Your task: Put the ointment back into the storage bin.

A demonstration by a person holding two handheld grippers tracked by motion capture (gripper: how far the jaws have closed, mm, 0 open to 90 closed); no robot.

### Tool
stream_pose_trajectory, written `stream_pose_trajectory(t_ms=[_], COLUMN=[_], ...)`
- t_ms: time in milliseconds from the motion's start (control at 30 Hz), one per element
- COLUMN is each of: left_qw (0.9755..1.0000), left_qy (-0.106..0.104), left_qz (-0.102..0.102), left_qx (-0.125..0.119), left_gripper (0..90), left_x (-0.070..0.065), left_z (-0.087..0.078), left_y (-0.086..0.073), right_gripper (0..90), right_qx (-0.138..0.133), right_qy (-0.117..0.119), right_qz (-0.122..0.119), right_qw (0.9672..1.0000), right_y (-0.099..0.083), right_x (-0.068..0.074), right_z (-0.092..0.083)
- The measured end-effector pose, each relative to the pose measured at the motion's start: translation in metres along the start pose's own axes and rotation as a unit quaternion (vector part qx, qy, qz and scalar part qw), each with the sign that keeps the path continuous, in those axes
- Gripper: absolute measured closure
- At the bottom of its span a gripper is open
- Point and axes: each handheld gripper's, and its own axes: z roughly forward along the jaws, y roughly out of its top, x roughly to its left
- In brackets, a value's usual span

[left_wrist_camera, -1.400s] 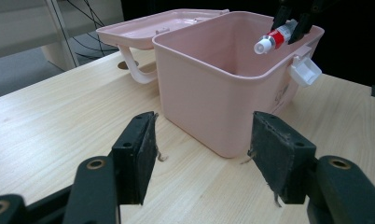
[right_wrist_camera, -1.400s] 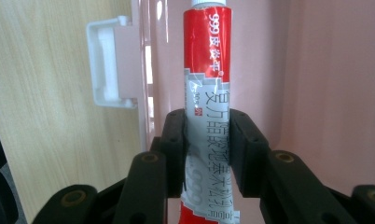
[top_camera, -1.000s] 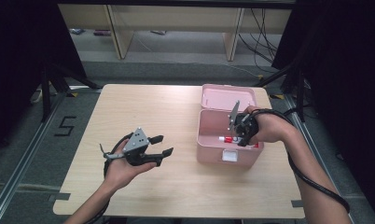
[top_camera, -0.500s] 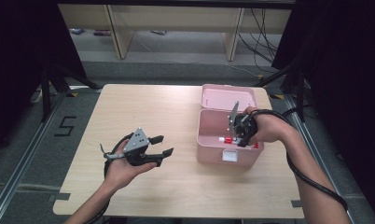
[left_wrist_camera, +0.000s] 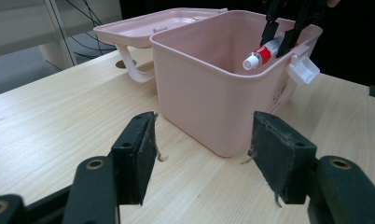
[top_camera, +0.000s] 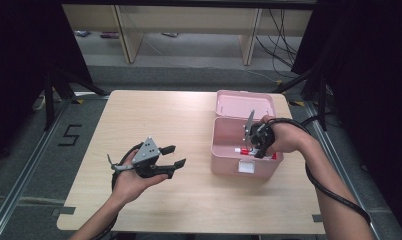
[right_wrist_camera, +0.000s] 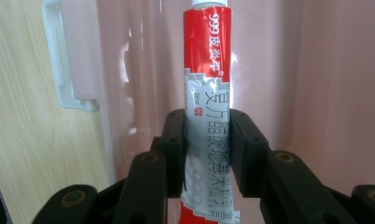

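Tube (right_wrist_camera: 207,70), red and white, was clamped in the right gripper (top_camera: 249,145) over the open pink box (top_camera: 229,165), not yet released inside; left gripper (top_camera: 171,156), jaws apart, waited at nine o'clock.

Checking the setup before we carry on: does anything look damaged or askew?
Only wear: the left gripper has frayed black jaw pads, threads hanging. The open pink plastic box stands upright; the red-and-white tube is held straight.
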Motion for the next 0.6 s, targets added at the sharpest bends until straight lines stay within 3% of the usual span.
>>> stream_pose_trajectory(t_ms=[33, 67, 133, 167, 300, 333, 367, 400, 600], left_qw=[1.0, 1.0, 1.0, 1.0, 1.0, 1.0, 1.0, 1.0, 1.0], left_qy=[-0.004, -0.004, -0.004, -0.003, -0.001, -0.001, -0.001, -0.001, -0.003], left_qz=[-0.001, -0.002, -0.002, -0.002, 0.0, 0.0, 0.0, -0.001, 0.0], left_qx=[-0.006, -0.006, -0.006, -0.005, -0.001, -0.001, -0.001, -0.002, 0.001], left_gripper=[40.0, 40.0, 40.0, 40.0, 40.0, 40.0, 40.0, 40.0, 39.9], left_x=[0.0, 0.0, 0.0, 0.0, -0.001, -0.001, -0.001, -0.001, -0.002], left_z=[0.001, 0.001, 0.001, 0.001, 0.001, 0.0, 0.0, 0.001, 0.002], left_y=[0.0, 0.0, -0.001, -0.001, 0.0, 0.0, -0.001, -0.001, -0.003], right_gripper=[70.4, 70.4, 70.4, 70.4, 70.4, 70.4, 70.4, 70.4, 70.4], right_qx=[-0.01, 0.002, 0.004, 0.002, 0.006, 0.006, 0.007, -0.008, -0.001], right_qy=[0.004, 0.005, 0.005, 0.006, 0.009, 0.007, 0.006, 0.007, 0.008], right_qz=[-0.021, -0.001, -0.001, -0.014, 0.004, -0.005, 0.001, -0.021, -0.018], right_qw=[0.9997, 1.0, 1.0, 0.9999, 0.9999, 0.9999, 1.0, 0.9997, 0.9998], right_y=[0.001, 0.001, 0.001, 0.002, 0.002, 0.002, 0.002, 0.002, 0.003], right_x=[-0.003, -0.001, -0.001, -0.002, -0.001, -0.003, -0.002, -0.006, -0.006], right_z=[0.002, 0.002, 0.003, 0.004, 0.007, 0.007, 0.008, 0.011, 0.015])
